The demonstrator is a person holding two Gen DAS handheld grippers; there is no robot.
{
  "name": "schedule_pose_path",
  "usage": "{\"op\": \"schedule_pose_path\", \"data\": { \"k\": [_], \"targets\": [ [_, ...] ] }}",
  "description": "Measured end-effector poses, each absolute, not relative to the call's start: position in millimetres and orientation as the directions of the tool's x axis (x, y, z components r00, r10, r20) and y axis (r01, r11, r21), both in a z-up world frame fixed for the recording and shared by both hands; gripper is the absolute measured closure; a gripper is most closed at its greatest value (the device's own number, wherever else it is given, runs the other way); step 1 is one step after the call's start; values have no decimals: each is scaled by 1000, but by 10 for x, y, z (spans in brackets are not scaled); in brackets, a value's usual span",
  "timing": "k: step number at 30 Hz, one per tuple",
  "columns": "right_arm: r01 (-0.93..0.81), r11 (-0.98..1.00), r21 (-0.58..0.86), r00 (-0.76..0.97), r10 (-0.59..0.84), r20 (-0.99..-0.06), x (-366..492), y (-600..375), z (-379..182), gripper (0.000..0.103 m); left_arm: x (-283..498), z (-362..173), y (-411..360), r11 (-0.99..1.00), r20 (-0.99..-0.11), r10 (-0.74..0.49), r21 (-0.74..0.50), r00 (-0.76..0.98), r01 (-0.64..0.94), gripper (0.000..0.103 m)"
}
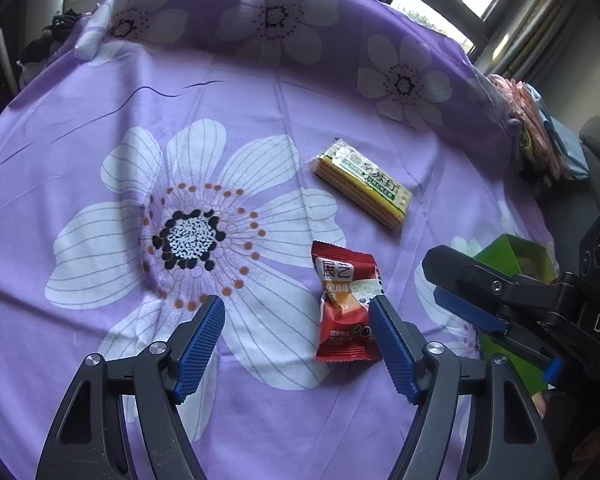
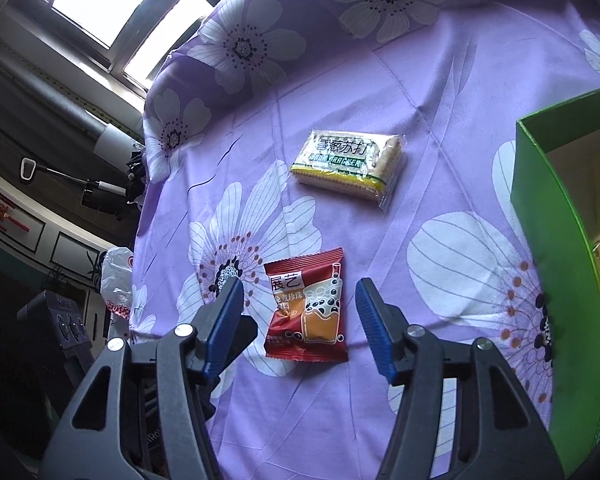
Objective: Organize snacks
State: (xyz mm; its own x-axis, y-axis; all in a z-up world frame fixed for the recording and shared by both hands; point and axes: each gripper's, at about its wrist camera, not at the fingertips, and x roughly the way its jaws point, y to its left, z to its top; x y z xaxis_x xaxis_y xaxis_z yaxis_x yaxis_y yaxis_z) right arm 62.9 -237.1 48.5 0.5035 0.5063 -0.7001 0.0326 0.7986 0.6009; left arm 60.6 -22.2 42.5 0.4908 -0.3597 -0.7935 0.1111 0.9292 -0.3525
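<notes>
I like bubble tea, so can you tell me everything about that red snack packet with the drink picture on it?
The red snack packet is a small, shiny plastic pillow pack, sealed, with crimped zigzag ends. Its front shows white Chinese characters, a bubble tea cup with dark pearls and an orange patch. It lies flat, face up, on the purple flowered cloth, nearer the cameras than the soda cracker pack and apart from it. Nothing grips it. In the left wrist view its edge sits right by one blue pad; whether they touch is unclear.
</notes>
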Motion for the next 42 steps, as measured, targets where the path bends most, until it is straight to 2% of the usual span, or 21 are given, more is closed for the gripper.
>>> {"op": "schedule_pose_path", "data": {
  "k": [5,7,9,12,14,18,23,29,36,42],
  "targets": [
    [55,768,638,442,554,-705,698,-2307,334,44,674,308,-336,902,-791,-427,-409,438,140,29],
    [56,764,642,420,566,-710,749,-2246,265,44,690,261,-388,906,-800,-419,-398,429,142,31],
    [74,758,648,395,574,-717,803,-2199,163,45,678,241,-433,923,-805,-379,-361,456,130,54],
    [95,727,680,361,612,-704,857,-2158,15,49,621,262,-544,930,-790,-367,-320,491,181,67],
    [88,737,670,363,603,-710,844,-2145,24,55,595,279,-600,942,-788,-337,-273,516,198,67],
    [104,730,675,355,607,-711,809,-2182,49,57,581,338,-594,932,-780,-361,-292,511,213,67],
    [60,729,682,438,595,-674,631,-2339,456,57,391,760,-738,917,-696,-398,-290,598,273,67],
    [22,744,667,597,526,-606,338,-2829,1016,55,244,1214,-1244,872,-606,-481,-253,634,419,67],
    [114,735,669,731,393,-557,-1,-3593,1222,54,198,1357,-1955,770,-566,-613,-273,551,576,67],
    [231,740,632,752,275,-598,-211,-4020,1202,51,171,1252,-2422,696,-583,-680,-323,445,641,67]
  ]
}}
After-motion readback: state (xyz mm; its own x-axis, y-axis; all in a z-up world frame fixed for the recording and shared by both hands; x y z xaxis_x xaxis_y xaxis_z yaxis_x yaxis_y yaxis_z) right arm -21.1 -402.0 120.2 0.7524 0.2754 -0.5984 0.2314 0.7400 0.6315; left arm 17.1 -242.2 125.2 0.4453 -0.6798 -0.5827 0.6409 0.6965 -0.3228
